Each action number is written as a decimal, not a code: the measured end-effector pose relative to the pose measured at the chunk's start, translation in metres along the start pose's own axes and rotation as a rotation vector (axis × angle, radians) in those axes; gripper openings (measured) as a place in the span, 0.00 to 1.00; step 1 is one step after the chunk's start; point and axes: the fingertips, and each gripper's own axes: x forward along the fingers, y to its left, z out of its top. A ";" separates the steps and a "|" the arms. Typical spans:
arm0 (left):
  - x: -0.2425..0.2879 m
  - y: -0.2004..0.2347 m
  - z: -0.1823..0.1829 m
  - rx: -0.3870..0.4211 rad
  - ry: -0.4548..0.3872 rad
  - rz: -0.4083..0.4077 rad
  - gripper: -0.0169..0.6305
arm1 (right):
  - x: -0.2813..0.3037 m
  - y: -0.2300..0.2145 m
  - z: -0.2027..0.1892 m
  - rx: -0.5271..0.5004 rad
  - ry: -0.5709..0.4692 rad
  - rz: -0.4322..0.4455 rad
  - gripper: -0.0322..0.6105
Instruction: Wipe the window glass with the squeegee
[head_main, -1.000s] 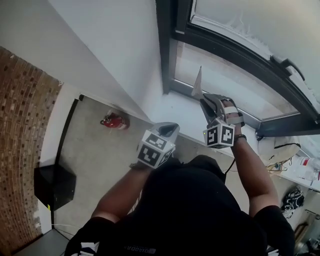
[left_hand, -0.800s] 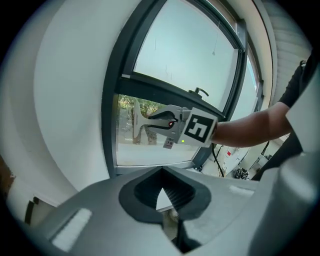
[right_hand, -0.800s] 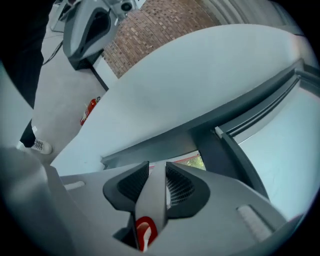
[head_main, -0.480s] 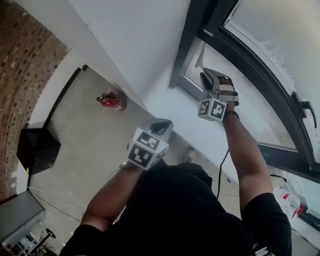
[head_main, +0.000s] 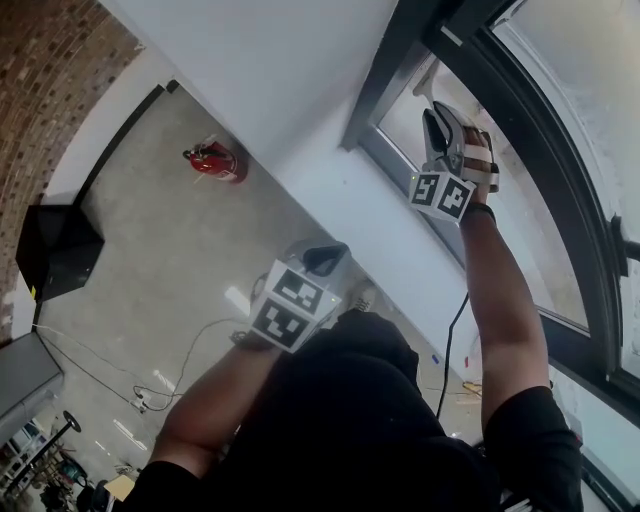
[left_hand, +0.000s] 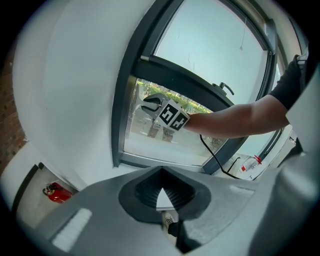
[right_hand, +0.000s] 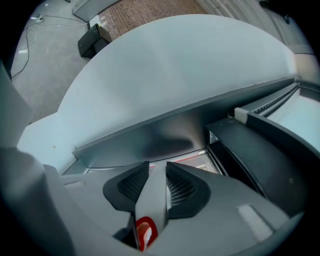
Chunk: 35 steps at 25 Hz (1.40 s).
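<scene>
A red cylindrical fire extinguisher (head_main: 212, 160) is lying on the grey concrete floor (head_main: 150, 260). The left gripper (left_hand: 161, 175) is hanging pinched together, empty. The right gripper (right_hand: 157, 172) is clamping the grey-handled squeegee (right_hand: 152, 200) at the window glass (head_main: 530, 215), hemmed by its dark metal frame (head_main: 385, 70).

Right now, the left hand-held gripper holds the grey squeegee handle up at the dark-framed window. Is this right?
No: the right hand-held gripper holds the grey squeegee handle up at the dark-framed window. The right gripper view shows its jaws shut on it.
</scene>
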 end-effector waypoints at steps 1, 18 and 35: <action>0.002 -0.002 -0.004 -0.005 0.006 -0.001 0.03 | -0.001 0.000 0.000 -0.008 -0.006 -0.003 0.25; 0.009 -0.033 -0.006 0.004 -0.017 -0.007 0.03 | -0.062 0.000 -0.035 -0.022 0.015 -0.010 0.25; 0.010 -0.101 -0.007 0.041 -0.043 -0.002 0.03 | -0.166 -0.004 -0.106 -0.039 0.074 -0.039 0.25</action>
